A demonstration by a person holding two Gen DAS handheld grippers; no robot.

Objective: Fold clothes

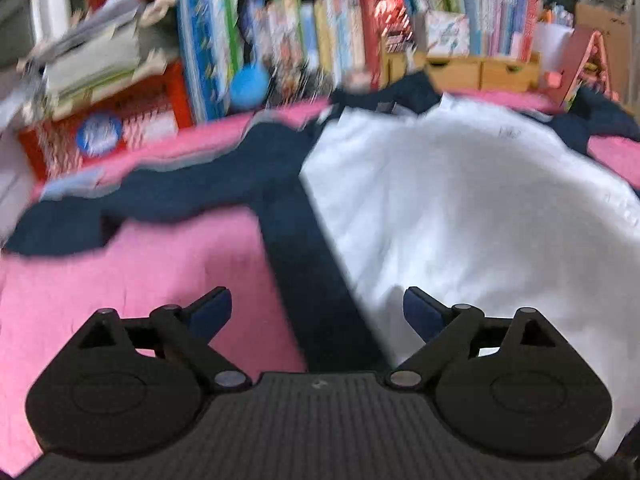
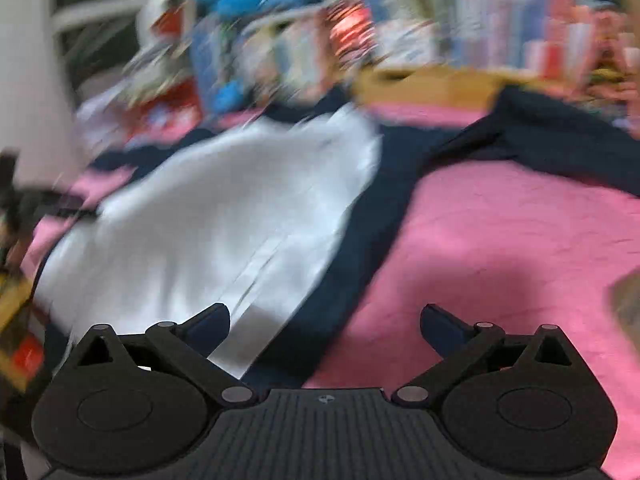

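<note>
While both views are motion-blurred, the left tool (image 1: 316,312) and right tool (image 2: 325,326) each show jaws spread wide, gripping nothing. Just ahead of both, the navy-and-white shirt (image 1: 460,208) lies flat on the pink bedspread (image 1: 132,280), long axis running away from the cameras, navy sleeves (image 1: 132,204) spread sideways at the far end. Its near hem is hidden behind the tool bodies. Beyond the bed, the bookshelf (image 1: 320,40) is too smeared for detail.
</note>
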